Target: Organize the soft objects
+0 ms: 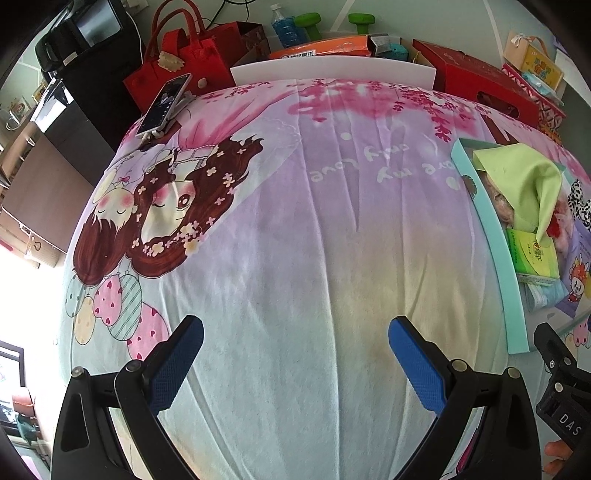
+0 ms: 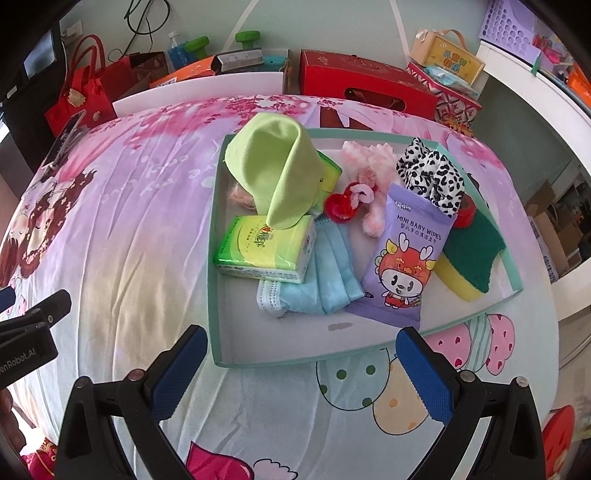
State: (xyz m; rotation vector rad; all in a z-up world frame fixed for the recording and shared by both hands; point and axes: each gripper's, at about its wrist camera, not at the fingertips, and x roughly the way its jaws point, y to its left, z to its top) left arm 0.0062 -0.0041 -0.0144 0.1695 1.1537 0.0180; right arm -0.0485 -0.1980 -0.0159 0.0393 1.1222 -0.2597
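Note:
A shallow teal tray (image 2: 218,295) on the cartoon-print cloth holds soft things: a lime green cloth (image 2: 280,173), a green tissue pack (image 2: 264,251), blue face masks (image 2: 325,273), a purple baby wipes pack (image 2: 402,258), a cow-print scrunchie (image 2: 432,173), pink and red fluffy hair ties (image 2: 354,195) and a yellow-green sponge (image 2: 471,254). My right gripper (image 2: 301,373) is open and empty just in front of the tray's near edge. My left gripper (image 1: 295,363) is open and empty over bare cloth, left of the tray (image 1: 495,258).
A phone on a stand (image 1: 164,105) sits at the table's far left corner. Red bags (image 1: 192,55), red boxes (image 2: 365,85), a bottle (image 1: 288,26), green dumbbells (image 1: 332,22) and a white board (image 1: 332,72) line the far edge. A white shelf (image 2: 535,92) stands right.

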